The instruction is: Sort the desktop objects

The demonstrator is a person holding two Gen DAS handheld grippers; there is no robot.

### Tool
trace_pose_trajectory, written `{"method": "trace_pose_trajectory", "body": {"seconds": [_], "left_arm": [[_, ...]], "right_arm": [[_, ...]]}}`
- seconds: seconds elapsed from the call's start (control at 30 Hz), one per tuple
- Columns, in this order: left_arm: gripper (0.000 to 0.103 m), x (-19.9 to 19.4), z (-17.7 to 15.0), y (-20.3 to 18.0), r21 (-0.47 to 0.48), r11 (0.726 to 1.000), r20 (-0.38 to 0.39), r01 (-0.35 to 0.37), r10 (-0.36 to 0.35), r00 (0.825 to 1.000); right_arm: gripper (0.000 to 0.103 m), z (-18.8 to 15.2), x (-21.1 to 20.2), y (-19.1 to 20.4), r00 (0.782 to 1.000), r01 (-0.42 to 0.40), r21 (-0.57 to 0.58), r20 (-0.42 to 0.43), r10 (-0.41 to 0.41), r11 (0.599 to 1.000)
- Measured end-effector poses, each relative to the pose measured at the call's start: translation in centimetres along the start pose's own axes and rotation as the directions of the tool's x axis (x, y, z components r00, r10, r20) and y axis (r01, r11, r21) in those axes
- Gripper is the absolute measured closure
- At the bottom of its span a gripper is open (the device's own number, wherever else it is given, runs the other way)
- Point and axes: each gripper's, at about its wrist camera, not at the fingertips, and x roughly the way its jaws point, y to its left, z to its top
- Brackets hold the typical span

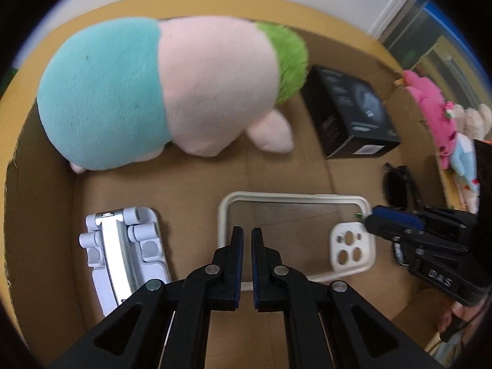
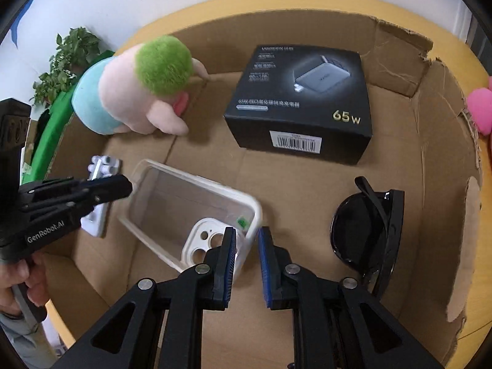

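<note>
Left gripper (image 1: 247,240) closed, empty; right gripper (image 2: 246,240) nearly closed, empty, astride clear phone case (image 2: 190,203) rim mid cardboard box (image 2: 430,160). Risk: shut jaws push case, bump sunglasses (image 2: 372,224).

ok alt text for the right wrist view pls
The right gripper, shut and empty, hangs above a clear phone case in a cardboard box. Around the case lie sunglasses on the right, a black charger box behind, and a plush toy at back left. The left gripper enters from the left.

Both wrist cameras look steeply down, close, into one cardboard box (image 1: 46,215).
</note>
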Motion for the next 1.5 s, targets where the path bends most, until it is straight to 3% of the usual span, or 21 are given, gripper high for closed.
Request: {"method": "trace_pose_trajectory", "body": {"seconds": [0.07, 0.13, 0.17, 0.23, 0.27, 0.3, 0.37, 0.43, 0.47, 0.53, 0.6, 0.73, 0.8, 0.87, 0.9, 1.0, 1.1, 1.23, 1.5], "left_arm": [[0.098, -0.7, -0.2, 0.5, -0.015, 1.0, 0.024, -0.01, 0.01, 1.0], [0.098, -2.9, -1.1, 0.7, -0.012, 1.0, 0.082, -0.008, 0.009, 0.997], [0.096, -4.0, -1.6, 0.6, 0.004, 1.0, 0.115, -0.01, 0.009, 0.993], [0.087, -7.8, -3.7, 0.2, 0.054, 0.998, 0.226, -0.033, 0.02, 0.974], [0.072, -9.3, -4.6, 0.2, 0.06, 0.997, 0.271, -0.047, 0.03, 0.962], [0.048, -11.3, -6.1, 0.1, 0.063, 0.996, 0.341, -0.066, 0.041, 0.939], [0.022, -14.5, -8.9, -0.1, 0.075, 0.993, 0.462, -0.087, 0.042, 0.886], [0.022, -16.6, -12.0, -0.4, 0.09, 0.988, 0.56, -0.123, 0.052, 0.827], [0.022, -17.2, -13.8, -0.5, 0.098, 0.984, 0.596, -0.148, 0.061, 0.8], [0.021, -17.0, -15.0, -0.7, 0.09, 0.98, 0.625, -0.178, 0.083, 0.776], [0.021, -16.0, -16.3, -0.3, 0.079, 0.98, 0.633, -0.182, 0.092, 0.769], [0.022, -13.2, -17.1, 1.8, 0.0, 0.987, 0.605, -0.158, 0.126, 0.786], [0.022, -11.9, -17.7, 2.8, -0.028, 0.99, 0.611, -0.137, 0.126, 0.782], [0.022, -11.0, -18.2, 3.2, -0.042, 0.988, 0.622, -0.149, 0.142, 0.77], [0.022, -11.0, -18.5, 2.9, -0.031, 0.984, 0.644, -0.177, 0.155, 0.749], [0.02, -10.4, -18.7, 2.1, -0.017, 0.967, 0.654, -0.253, 0.202, 0.729], [0.019, -10.3, -19.1, 2.1, -0.016, 0.968, 0.679, -0.251, 0.195, 0.708], [0.018, -10.1, -19.1, 2.1, -0.022, 0.966, 0.696, -0.257, 0.199, 0.69], [0.017, -10.0, -19.1, 2.2, -0.021, 0.967, 0.698, -0.254, 0.196, 0.688]], "right_arm": [[0.083, -0.4, -0.4, 0.2, 1.0, 0.016, -0.004, 0.02, -0.016, 1.0], [0.055, -1.1, -2.5, 0.6, 0.993, 0.041, -0.013, 0.112, -0.039, 0.999], [0.046, -1.7, -4.1, 1.0, 0.983, 0.061, -0.025, 0.172, -0.056, 0.998], [0.023, -4.1, -8.4, 2.4, 0.944, 0.086, -0.063, 0.324, -0.061, 0.994], [0.016, -5.4, -10.2, 3.0, 0.92, 0.104, -0.074, 0.386, -0.067, 0.992], [0.0, -6.7, -11.8, 3.6, 0.895, 0.133, -0.078, 0.438, -0.086, 0.988], [0.0, -10.3, -14.2, 4.9, 0.825, 0.2, -0.083, 0.552, -0.122, 0.976], [0.0, -13.8, -14.8, 6.0, 0.781, 0.223, -0.089, 0.613, -0.123, 0.971], [0.0, -14.5, -14.3, 6.3, 0.776, 0.223, -0.092, 0.619, -0.12, 0.97], [0.0, -16.2, -13.0, 6.4, 0.759, 0.23, -0.071, 0.637, -0.133, 0.971], [0.0, -17.2, -11.7, 5.9, 0.73, 0.246, 0.004, 0.657, -0.188, 0.969], [0.0, -17.8, -9.5, 4.2, 0.72, 0.196, 0.119, 0.657, -0.225, 0.973], [0.0, -18.3, -8.9, 3.9, 0.719, 0.2, 0.13, 0.654, -0.236, 0.971], [0.0, -18.6, -8.6, 4.2, 0.694, 0.24, 0.119, 0.673, -0.256, 0.964], [0.0, -18.5, -8.3, 4.3, 0.693, 0.246, 0.118, 0.673, -0.259, 0.962], [0.0, -18.8, -8.0, 4.3, 0.678, 0.262, 0.105, 0.687, -0.26, 0.959], [0.0, -18.9, -7.9, 4.4, 0.664, 0.266, 0.105, 0.701, -0.261, 0.958], [0.0, -18.9, -8.0, 4.5, 0.664, 0.268, 0.109, 0.699, -0.265, 0.957], [0.0, -18.8, -7.9, 4.4, 0.665, 0.268, 0.108, 0.698, -0.265, 0.957]]}}
